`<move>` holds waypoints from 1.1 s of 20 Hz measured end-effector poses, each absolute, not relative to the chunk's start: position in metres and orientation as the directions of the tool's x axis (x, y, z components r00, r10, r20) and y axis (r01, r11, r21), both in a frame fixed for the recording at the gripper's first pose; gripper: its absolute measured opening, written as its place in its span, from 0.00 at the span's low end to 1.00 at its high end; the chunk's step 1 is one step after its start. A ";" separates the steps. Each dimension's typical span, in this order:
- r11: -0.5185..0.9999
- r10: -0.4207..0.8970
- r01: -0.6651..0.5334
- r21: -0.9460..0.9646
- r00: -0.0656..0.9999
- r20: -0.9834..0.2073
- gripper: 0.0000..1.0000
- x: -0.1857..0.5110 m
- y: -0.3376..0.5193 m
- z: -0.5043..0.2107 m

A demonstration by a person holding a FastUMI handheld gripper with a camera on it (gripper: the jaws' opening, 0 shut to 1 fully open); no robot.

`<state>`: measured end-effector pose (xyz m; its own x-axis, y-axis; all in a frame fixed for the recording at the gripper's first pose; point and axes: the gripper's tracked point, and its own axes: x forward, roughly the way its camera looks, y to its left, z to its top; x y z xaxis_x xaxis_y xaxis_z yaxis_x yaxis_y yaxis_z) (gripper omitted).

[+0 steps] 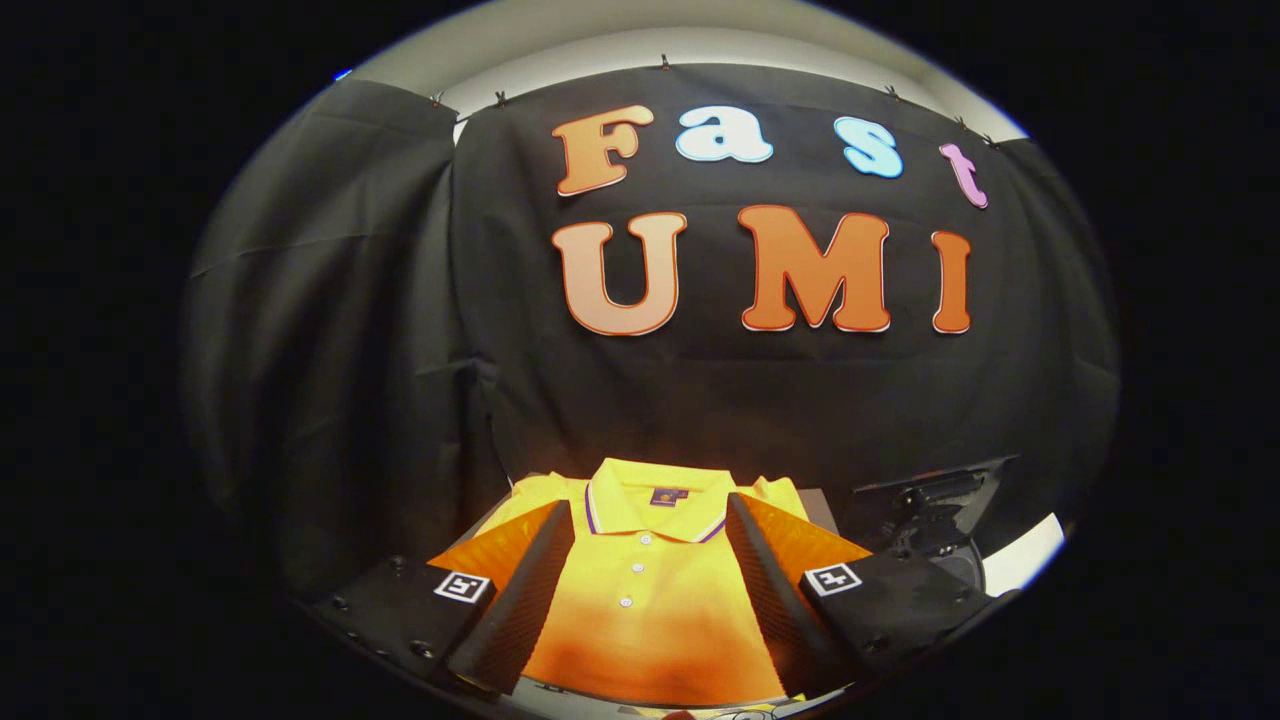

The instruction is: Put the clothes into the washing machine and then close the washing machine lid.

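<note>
Hovering with gripper (640, 590) spread wide and empty over folded yellow-orange polo shirt with striped collar (645, 560) lying between and beyond its fingers, washing machine with dark raised lid (935, 500) off right, loading and lid-closing not yet done

A folded shirt (640, 590) lies flat between the spread fingers of the gripper (645, 585); the washing machine (940, 520) stands to its right.

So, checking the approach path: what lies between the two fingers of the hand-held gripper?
In the gripper view, the yellow polo shirt lies between the open fingers of the hand-held gripper, its buttoned placket and collar centred; neither finger presses it.
</note>
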<state>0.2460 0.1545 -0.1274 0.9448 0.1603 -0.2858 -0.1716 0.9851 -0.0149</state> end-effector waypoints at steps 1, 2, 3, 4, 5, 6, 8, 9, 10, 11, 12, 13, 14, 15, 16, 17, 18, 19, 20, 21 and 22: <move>0.986 0.158 -0.169 -0.008 0.941 -0.301 0.98 0.252 0.155 -0.134; 0.987 0.153 -0.162 -0.002 0.937 -0.313 0.98 0.257 0.156 -0.138; 0.987 0.148 -0.159 -0.005 0.931 -0.334 0.98 0.262 0.157 -0.145; 0.988 0.146 -0.157 -0.002 0.925 -0.350 0.98 0.266 0.157 -0.151; 0.989 0.140 -0.148 0.006 0.918 -0.372 0.98 0.271 0.157 -0.159; 0.989 0.142 -0.147 0.019 0.908 -0.394 0.98 0.274 0.158 -0.167; 0.991 0.131 -0.132 0.029 0.890 -0.437 0.99 0.280 0.157 -0.180; 0.992 0.121 -0.122 0.028 0.879 -0.461 0.98 0.283 0.156 -0.188; 0.993 0.110 -0.113 0.023 0.867 -0.485 0.98 0.285 0.155 -0.195; 0.994 0.103 -0.108 0.019 0.858 -0.503 0.99 0.287 0.154 -0.199; 0.994 0.101 -0.106 0.020 0.849 -0.519 0.99 0.288 0.154 -0.205; 0.995 0.095 -0.101 0.017 0.840 -0.535 0.99 0.287 0.153 -0.208; 0.995 0.089 -0.096 0.016 0.827 -0.554 0.99 0.287 0.153 -0.212; 0.996 0.083 -0.092 0.014 0.816 -0.572 0.99 0.286 0.153 -0.216; 0.996 0.080 -0.088 0.014 0.807 -0.585 0.99 0.289 0.154 -0.219; 0.997 0.072 -0.081 0.011 0.802 -0.593 0.99 0.290 0.153 -0.220; 0.997 0.072 -0.082 0.010 0.795 -0.602 0.99 0.290 0.152 -0.218; 0.997 0.069 -0.083 0.005 0.789 -0.611 0.98 0.290 0.152 -0.221; 0.997 0.067 -0.082 0.005 0.779 -0.624 0.98 0.289 0.151 -0.224; 0.997 0.062 -0.078 0.003 0.769 -0.636 0.97 0.288 0.150 -0.227; 0.998 0.049 -0.069 -0.006 0.760 -0.648 0.97 0.286 0.147 -0.230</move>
